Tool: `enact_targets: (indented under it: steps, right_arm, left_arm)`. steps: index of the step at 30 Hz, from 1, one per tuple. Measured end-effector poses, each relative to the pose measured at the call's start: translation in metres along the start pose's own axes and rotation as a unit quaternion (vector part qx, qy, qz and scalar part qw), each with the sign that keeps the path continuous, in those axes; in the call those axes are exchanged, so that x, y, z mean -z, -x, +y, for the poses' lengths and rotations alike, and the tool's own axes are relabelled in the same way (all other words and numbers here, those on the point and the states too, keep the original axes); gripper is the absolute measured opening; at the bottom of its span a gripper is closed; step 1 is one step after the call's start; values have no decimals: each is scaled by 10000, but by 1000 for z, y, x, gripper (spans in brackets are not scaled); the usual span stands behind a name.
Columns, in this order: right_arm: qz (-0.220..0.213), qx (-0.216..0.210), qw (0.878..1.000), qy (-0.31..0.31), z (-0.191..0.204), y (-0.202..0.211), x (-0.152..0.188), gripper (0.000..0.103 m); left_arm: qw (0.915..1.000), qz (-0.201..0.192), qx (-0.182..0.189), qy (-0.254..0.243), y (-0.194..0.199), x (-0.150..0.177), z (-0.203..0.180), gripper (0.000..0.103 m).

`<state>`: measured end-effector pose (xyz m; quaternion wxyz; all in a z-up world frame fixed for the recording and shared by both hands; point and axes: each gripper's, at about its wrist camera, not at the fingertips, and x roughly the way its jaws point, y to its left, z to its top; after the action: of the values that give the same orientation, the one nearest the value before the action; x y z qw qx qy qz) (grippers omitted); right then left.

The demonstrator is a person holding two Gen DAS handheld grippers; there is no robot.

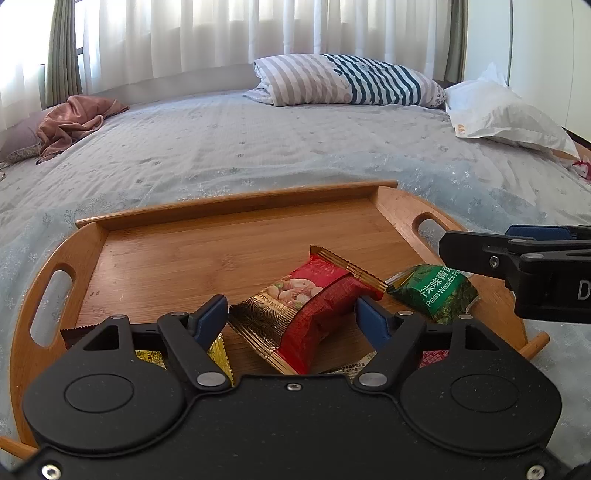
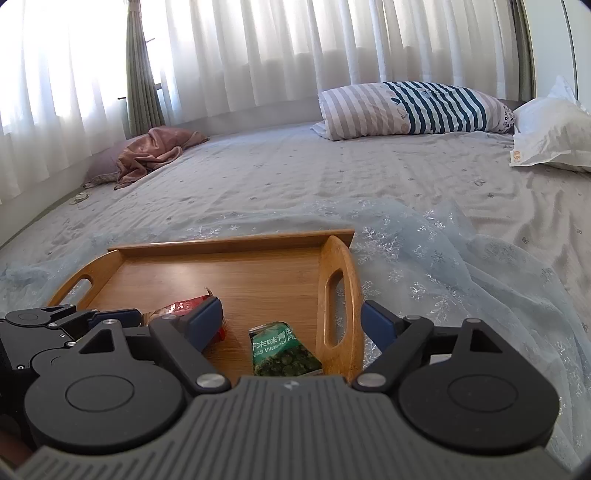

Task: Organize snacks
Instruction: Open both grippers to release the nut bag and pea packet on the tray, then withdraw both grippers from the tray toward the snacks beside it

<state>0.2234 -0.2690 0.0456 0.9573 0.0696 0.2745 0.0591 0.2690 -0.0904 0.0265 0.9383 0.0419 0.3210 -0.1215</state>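
The left tool (image 1: 291, 314) stands spread over the near part of a wooden tray (image 1: 236, 212), its blue pads on either side of a red-and-gold nut packet (image 1: 314, 306). The left pad sits clear of the wrapper; whether the right pad touches it cannot be told. The packet lies tilted on the tray floor, one crimped end toward the tool body. Under the tool's left linkage, at 7 o'clock from the red packet, a yellow packet (image 1: 221, 350) shows in part; other wrappers beneath the right linkage are too hidden to name.

At 3 o'clock from the red packet lies a green wasabi-pea packet (image 1: 439, 295), close to the tray's right handle. In the right wrist view the right tool (image 2: 291, 321) is spread wide — nothing pinched. The green packet (image 2: 282, 350) rests on the tray floor between its pads, touching neither, and the tray's right handle wall (image 2: 338, 295) stands just inside the right pad.

The tray (image 2: 221, 243) sits on a bed (image 1: 258, 147) with a pale snowflake-patterned cover. Far off at 12 o'clock — a striped pillow (image 1: 343, 79); at 2 o'clock a white pillow (image 1: 506, 110); at 10 o'clock a crumpled pink cloth (image 1: 74, 122), with white curtains (image 1: 184, 33) behind.
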Motion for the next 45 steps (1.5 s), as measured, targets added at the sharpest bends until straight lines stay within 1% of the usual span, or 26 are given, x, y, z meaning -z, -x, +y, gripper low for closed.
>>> enact_targets:
  steps: [6, 8, 10, 11, 13, 15, 19, 21, 25, 27, 29, 34, 41, 45]
  right_arm:
    - [-8, -15, 10000, -10, 0, 1, 0, 93]
    - [-17, -13, 10000, -23, 1, 2, 1, 95]
    - [-22, -11, 10000, -41, 2, 3, 1, 101]
    - [-19, -1, 10000, -63, 2, 3, 2, 102]
    - [-6, -12, 9999, -128, 3, 4, 4, 102]
    - [13, -30, 9998, -195, 3, 5, 6, 103]
    - [28, 12, 9997, -239, 3, 10, 8, 103]
    - [15, 48, 9996, -276, 1, 12, 8, 103]
    - [-6, 84, 9993, -374, -1, 20, 9, 103]
    - [5, 104, 9992, -398, -2, 22, 10, 103]
    - [25, 123, 9990, -422, -2, 25, 11, 103]
    - [63, 125, 9986, -502, -2, 31, 14, 103]
    - [56, 282, 9988, -384, 6, 40, 16, 103]
    - [-5, 590, 9982, -103, 15, 47, 19, 103]
  left_arm:
    - [10000, 2, -30, 11, 2, -1, 0, 79]
    - [10000, -10, -22, 31, 4, -2, 1, 80]
    - [10000, -23, 0, 42, 6, -2, 1, 81]
    - [10000, -28, 4, 34, 7, -3, 1, 81]
    - [10000, -36, -25, 25, 10, -3, 2, 82]
    - [10000, -52, -34, 23, 12, -3, 2, 86]
    - [10000, -82, -19, 53, 18, -3, 3, 87]
    - [10000, -79, -12, 49, 21, -3, 4, 90]
    - [9999, -92, 2, 63, 26, -2, 4, 91]
    - [9999, -103, 35, 94, 29, -2, 5, 93]
    - [9998, -135, 49, 107, 34, -2, 5, 95]
    - [9997, -232, 30, 59, 46, 0, 6, 97]
    - [9996, -224, -35, 186, 61, 8, 15, 99]
    - [9994, -198, 65, 268, 69, 15, 18, 99]
